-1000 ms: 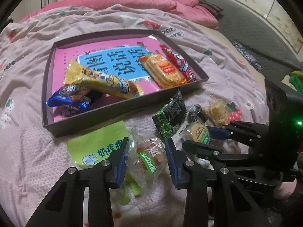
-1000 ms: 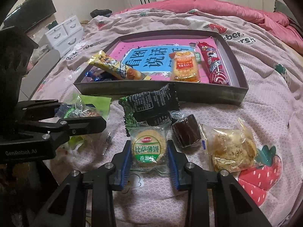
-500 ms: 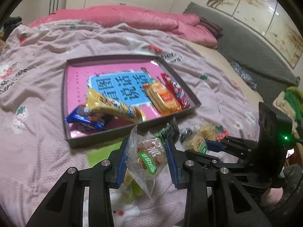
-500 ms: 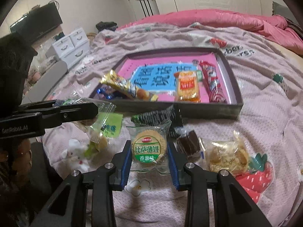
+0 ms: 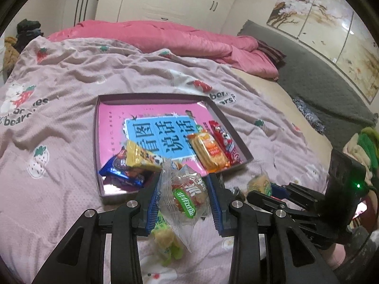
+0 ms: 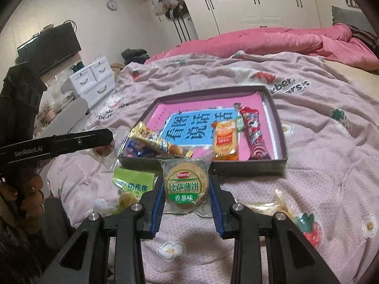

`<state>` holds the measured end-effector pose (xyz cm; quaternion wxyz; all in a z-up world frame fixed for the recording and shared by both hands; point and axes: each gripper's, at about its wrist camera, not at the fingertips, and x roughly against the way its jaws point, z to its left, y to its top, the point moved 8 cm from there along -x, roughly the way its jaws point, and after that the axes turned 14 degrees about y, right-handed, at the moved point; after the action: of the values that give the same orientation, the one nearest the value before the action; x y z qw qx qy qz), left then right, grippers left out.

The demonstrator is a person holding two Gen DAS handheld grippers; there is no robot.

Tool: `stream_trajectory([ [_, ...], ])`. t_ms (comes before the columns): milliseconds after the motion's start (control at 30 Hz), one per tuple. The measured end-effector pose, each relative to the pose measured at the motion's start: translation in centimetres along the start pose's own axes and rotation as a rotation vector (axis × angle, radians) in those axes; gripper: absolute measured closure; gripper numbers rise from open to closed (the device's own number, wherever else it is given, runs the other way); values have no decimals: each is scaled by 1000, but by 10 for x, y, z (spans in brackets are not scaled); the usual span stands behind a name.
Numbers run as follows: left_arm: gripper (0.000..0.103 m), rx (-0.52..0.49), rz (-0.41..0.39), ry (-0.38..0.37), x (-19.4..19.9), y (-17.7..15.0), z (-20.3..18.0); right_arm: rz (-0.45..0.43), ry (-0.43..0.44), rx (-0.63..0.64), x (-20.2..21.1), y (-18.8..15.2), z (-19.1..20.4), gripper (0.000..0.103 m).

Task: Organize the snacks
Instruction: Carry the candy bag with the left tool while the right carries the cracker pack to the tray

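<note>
Both snacks hang over the bed near the tray's [image 5: 239, 139] front edge: the clear-wrapped cake [image 5: 187, 195] pinched in the left gripper [image 5: 183, 204], the round cracker pack [image 6: 186, 184] in the right gripper [image 6: 186, 195]. Slippery, crinkly wrappers could slide out, or one might catch that front wall going in.

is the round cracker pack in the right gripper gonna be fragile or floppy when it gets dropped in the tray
The round cracker pack probably holds its shape: it sits flat and upright in the right gripper. The thin disc inside looks brittle, so a hard squeeze or drop may crack it. Its loose clear film edges likely crinkle and may slip, and it seems light.
</note>
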<state>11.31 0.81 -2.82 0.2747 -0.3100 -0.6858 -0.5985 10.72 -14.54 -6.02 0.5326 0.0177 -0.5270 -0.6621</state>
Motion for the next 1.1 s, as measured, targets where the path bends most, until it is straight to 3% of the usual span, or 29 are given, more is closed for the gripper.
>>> stream_trajectory([
  [733,64,17,-50,-43,-13,38,-34,-155,-154,-33,41,37,-50,67],
  [1100,64,21,-42,-75,-35,45,-50,-165,-188,9,31,56,-53,67],
])
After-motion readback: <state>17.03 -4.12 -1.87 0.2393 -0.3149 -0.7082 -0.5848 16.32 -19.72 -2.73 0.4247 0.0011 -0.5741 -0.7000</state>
